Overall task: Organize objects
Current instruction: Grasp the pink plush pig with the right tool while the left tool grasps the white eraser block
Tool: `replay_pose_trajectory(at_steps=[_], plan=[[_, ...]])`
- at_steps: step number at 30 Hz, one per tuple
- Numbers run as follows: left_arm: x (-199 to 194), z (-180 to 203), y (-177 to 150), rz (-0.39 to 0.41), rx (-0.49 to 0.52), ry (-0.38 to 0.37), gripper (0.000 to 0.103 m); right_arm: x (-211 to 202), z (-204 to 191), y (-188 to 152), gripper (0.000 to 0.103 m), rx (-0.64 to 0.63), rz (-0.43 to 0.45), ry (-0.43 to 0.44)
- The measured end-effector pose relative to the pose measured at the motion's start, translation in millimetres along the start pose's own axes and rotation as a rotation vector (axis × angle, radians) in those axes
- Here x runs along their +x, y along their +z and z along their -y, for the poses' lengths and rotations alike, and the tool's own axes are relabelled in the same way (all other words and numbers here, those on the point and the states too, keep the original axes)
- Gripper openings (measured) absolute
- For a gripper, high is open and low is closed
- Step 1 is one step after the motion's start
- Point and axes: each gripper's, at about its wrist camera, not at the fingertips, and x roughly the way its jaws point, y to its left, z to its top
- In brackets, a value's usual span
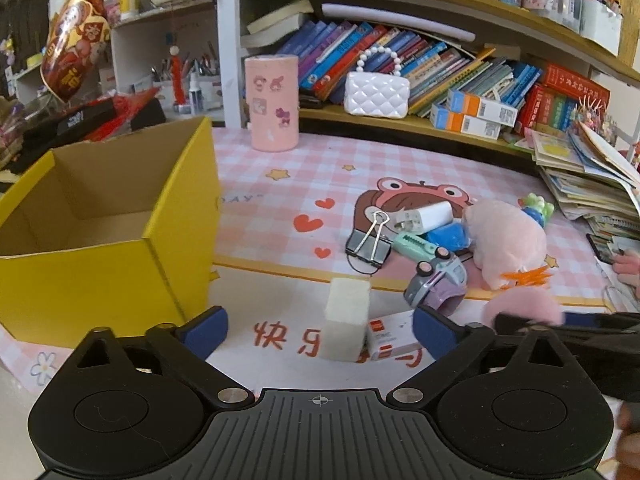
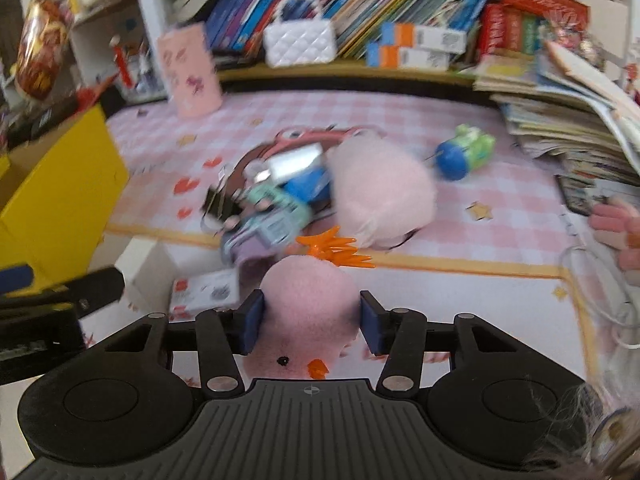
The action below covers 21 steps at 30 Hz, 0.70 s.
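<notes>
Right tongs (image 2: 311, 322) clamped on pink plush chick (image 2: 310, 300); left tongs (image 1: 320, 330) spread wide, holding nothing.

Chick's head pinched between both blue pads (image 2: 253, 322) of right tongs, black eye and orange beak facing the camera, body lifted just above the worktop (image 2: 460, 292). Between left tongs, not touching either pad: one white foam block (image 1: 347, 322), upright, with one small white-and-orange box (image 1: 390, 338) beside it. Counted further back on the worktop: one black binder clip (image 1: 370, 240), one white charger (image 1: 424, 216), one mint stapler (image 1: 412, 244), one purple toy car (image 1: 438, 284), one second pink plush (image 1: 506, 240), one blue-green toy (image 2: 464, 152). One open yellow box (image 1: 116, 236) left of left tongs; contents not visible.
</notes>
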Motion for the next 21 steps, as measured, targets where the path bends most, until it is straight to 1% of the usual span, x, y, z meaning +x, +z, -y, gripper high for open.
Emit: replay_pose_trajectory(at_steps=[1,3,5,7,9,10,11,12,14,17,21], plan=[[4,2,2,-0.006,0.0,-0.003,0.092,-5,5,2,0.046,0.011,0.016,-0.009],[12,4,4,-0.015,0.005,-0.002,0.084,-11,13,4,0.046,0.023,0.038,-0.024],[21,7,8,-0.025,0.011,-0.001,0.08,-16,18,5,0.046,0.028,0.05,-0.028],[32,11,10,-0.039,0.026,-0.002,0.073,-19,22,6,0.046,0.024,0.054,-0.025],[44,16,11,-0.066,0.054,0.005,0.054,-21,23,6,0.046,0.008,0.058,-0.023],[50,18,11,-0.084,0.055,0.011,0.049,-22,23,6,0.046,-0.001,0.06,-0.024],[55,17,10,-0.101,0.041,0.015,0.039,-23,23,5,0.046,-0.008,0.061,-0.025],[57,16,9,-0.111,0.026,0.013,0.035,-23,24,5,0.046,-0.014,0.062,-0.024],[58,15,8,-0.109,0.006,-0.013,0.027,-23,25,5,0.046,-0.019,0.061,-0.022],[51,12,10,-0.098,-0.019,-0.011,0.024,-22,26,3,0.046,-0.013,0.052,-0.019],[28,6,18,-0.054,-0.053,-0.041,0.024,-22,28,2,0.046,0.002,0.048,-0.018]])
